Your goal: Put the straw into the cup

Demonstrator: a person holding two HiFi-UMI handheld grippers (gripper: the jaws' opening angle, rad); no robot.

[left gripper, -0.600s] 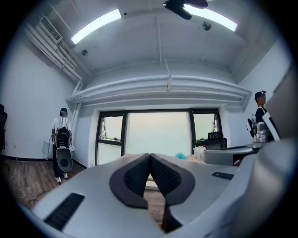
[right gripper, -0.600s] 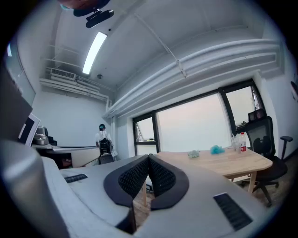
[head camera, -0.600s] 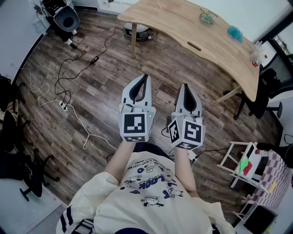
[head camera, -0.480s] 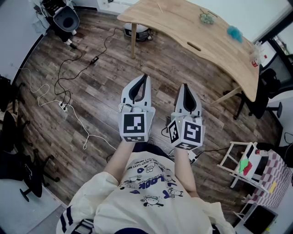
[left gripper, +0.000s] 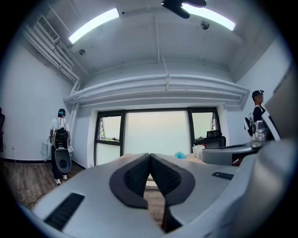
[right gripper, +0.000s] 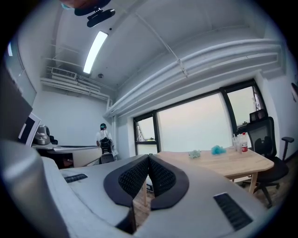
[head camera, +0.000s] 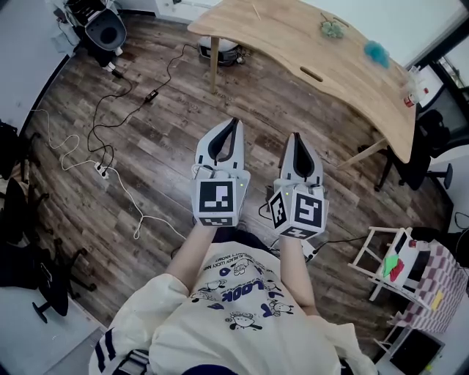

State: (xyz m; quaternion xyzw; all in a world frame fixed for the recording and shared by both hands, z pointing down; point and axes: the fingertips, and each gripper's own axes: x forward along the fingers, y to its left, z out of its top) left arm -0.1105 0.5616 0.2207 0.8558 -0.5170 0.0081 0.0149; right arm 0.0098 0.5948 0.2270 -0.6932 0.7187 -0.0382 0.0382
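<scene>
The left tongs (head camera: 233, 124) and right tongs (head camera: 295, 138) are both clenched on nothing, jaws pressed together, side by side above the wooden floor (head camera: 154, 146). Well ahead stands the desk (head camera: 344, 69), where a thin straw (head camera: 255, 11) lies near its far edge.

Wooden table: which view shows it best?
Head view: the wooden table shows from above, with nearly its whole top in frame. The right gripper view shows it side-on and low, so the top is foreshortened. In the left gripper view the shut left gripper hides all but a sliver of the top.
</scene>
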